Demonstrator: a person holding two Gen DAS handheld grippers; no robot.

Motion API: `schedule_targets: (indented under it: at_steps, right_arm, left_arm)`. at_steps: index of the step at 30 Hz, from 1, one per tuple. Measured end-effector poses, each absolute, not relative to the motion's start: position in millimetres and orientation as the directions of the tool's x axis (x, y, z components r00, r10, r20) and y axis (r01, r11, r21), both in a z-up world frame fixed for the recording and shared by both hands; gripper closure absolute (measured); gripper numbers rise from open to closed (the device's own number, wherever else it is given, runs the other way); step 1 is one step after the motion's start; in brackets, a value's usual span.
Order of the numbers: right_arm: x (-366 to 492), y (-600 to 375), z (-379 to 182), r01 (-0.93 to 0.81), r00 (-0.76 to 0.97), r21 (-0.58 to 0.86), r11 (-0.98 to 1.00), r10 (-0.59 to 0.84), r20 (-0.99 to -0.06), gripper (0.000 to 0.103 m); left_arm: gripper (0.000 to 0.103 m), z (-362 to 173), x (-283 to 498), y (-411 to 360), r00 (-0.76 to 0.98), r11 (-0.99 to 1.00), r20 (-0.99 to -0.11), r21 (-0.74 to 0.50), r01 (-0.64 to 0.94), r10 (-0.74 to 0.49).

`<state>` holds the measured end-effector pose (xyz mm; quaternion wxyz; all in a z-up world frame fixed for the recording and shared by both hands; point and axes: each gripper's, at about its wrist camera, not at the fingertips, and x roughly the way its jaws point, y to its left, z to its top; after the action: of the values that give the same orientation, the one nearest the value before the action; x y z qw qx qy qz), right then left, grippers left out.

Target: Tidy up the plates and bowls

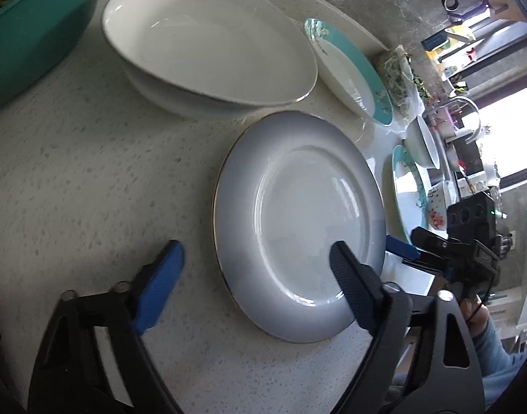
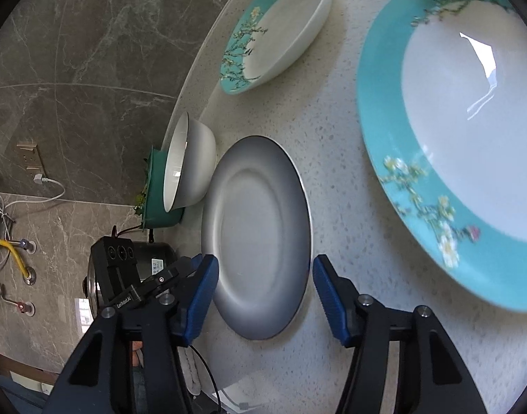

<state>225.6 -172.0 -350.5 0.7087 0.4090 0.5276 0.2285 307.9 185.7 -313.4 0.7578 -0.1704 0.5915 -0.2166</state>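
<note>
- the grey plate (image 1: pixel 298 214) lies flat on the speckled desk (image 1: pixel 90 172), just near of the white bowl (image 1: pixel 208 41).
- left gripper (image 1: pixel 253 276): jaws apart, straddling the plate's near rim, one finger over its well, the other over bare desk.
- right gripper (image 2: pixel 265 296): jaws apart, flanking the plate's opposite rim; contact unclear.
- a teal-rimmed plate (image 2: pixel 453 131) sits to the right, a teal-rimmed bowl (image 2: pixel 280 24) farther off.
</note>
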Motion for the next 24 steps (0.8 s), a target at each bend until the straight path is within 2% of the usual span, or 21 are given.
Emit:
schedule_targets:
  at_steps: [2,4,16,18,20,23,24]
  right_arm:
    - [230,-172,-354,0.114,0.331,0.823,0.557,0.759,-0.56,0.047]
    - [235,-173,-359,0.124,0.325,0.827,0.548,0.765,-0.556,0.048]
    - [253,-163,-357,0.134,0.291,0.799,0.586,0.747,-0.597,0.051]
    - [255,-162,-357,0.136,0.277,0.789,0.599,0.742,-0.611,0.053]
    - [258,-160,-355,0.134,0.26,0.774,0.619,0.732,-0.63,0.058]
    - [261,-160,-356,0.138,0.237,0.747,0.651,0.71,-0.663,0.073]
    - [262,-161,-357,0.143,0.231,0.741,0.656,0.706,-0.67,0.082]
  left_arm:
    - [0.049,-315,316,185,0.202,0.851,-0.826,-0.51,0.125,-0.526]
    - [0.057,-315,320,183,0.191,0.851,-0.829,-0.51,0.13,-0.526]
    - [0.058,-313,327,191,0.149,0.852,-0.841,-0.496,0.166,-0.519]
    - [0.063,-313,328,191,0.148,0.858,-0.848,-0.485,0.169,-0.508]
    - [0.075,-313,329,193,0.151,0.869,-0.858,-0.47,0.157,-0.491]
    - [0.084,-317,331,202,0.152,0.866,-0.853,-0.483,0.128,-0.499]
    - [0.084,-318,330,205,0.153,0.863,-0.85,-0.49,0.121,-0.504]
